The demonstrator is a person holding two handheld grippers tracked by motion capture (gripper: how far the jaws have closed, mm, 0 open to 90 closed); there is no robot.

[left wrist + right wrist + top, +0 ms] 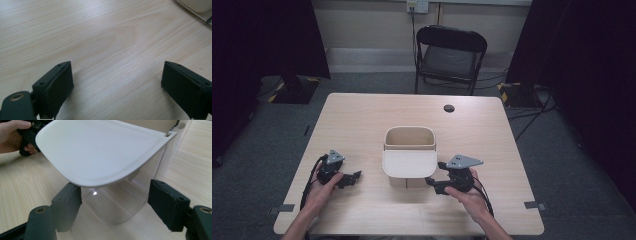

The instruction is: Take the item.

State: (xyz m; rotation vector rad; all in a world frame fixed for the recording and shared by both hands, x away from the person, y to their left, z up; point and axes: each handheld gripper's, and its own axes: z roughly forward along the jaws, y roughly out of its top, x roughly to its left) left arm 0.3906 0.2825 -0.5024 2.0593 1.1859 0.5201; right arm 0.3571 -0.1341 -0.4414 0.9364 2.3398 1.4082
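Observation:
A clear-walled container point(409, 135) stands mid-table with its white lid point(409, 162) swung open toward me. In the right gripper view the lid point(100, 152) hangs over the clear rounded wall point(115, 207). My right gripper point(115, 205) is open, one jaw on each side of that wall and close to it, under the lid's edge. In the high view the right gripper point(433, 182) sits at the container's front right corner. My left gripper point(353, 178) rests on the table left of the container, open point(116, 75) over bare wood with nothing between its jaws.
The wooden table point(362, 115) has a small round hole point(449, 108) at the back right. A black folding chair point(451, 52) stands behind it. Dark curtains flank both sides. The other hand point(11, 135) shows at the top left of the right gripper view.

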